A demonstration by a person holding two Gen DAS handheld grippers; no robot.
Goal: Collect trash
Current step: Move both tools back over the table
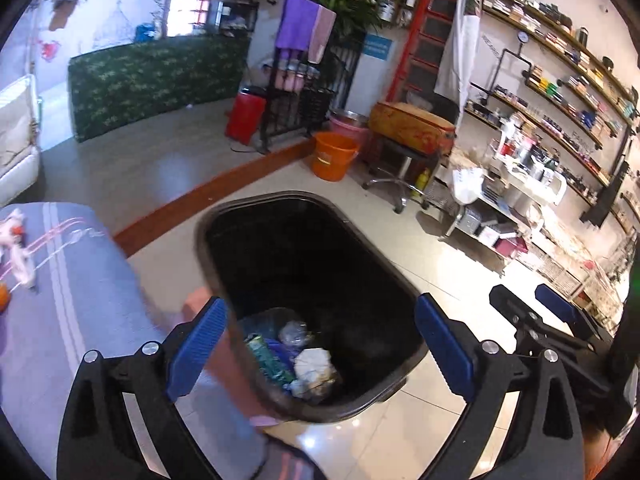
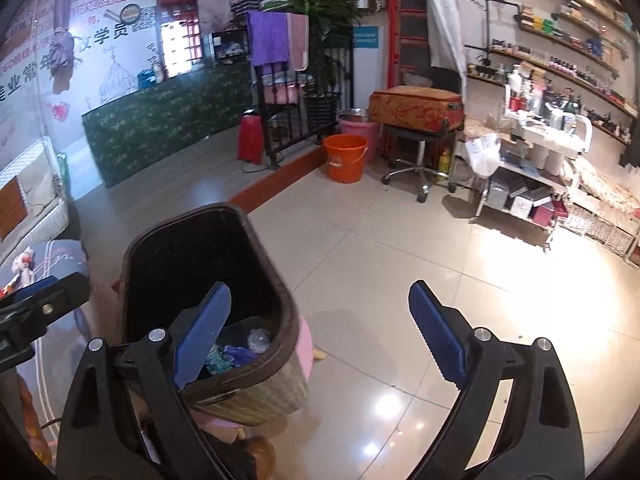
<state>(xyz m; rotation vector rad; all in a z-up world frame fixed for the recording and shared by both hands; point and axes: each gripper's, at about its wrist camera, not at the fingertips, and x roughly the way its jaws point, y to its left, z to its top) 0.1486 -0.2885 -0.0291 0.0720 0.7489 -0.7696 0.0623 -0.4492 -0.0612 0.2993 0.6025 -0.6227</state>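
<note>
A dark rectangular trash bin (image 1: pixel 404 364) stands on the tiled floor, and it also shows in the right wrist view (image 2: pixel 288 328). Inside lie crumpled white paper (image 1: pixel 314 366), a green wrapper (image 1: pixel 270 356), clear plastic (image 1: pixel 294 332) and something blue (image 2: pixel 240 354). My left gripper (image 1: pixel 320 344) is open and empty, right above the bin's mouth. My right gripper (image 2: pixel 320 332) is open and empty, over the bin's right rim and the floor. The right gripper shows at the right edge of the left wrist view (image 1: pixel 536 308). More scraps (image 1: pixel 14 248) lie on the bed at left.
A bed with a striped grey cover (image 1: pixel 72 280) is at the left, against the bin. An orange bucket (image 1: pixel 334 156), a pink basin (image 2: pixel 360 126), a stool carrying a suitcase (image 2: pixel 416 110) and a white trolley (image 2: pixel 532 168) stand behind. A raised wooden step (image 2: pixel 276 184) crosses the floor.
</note>
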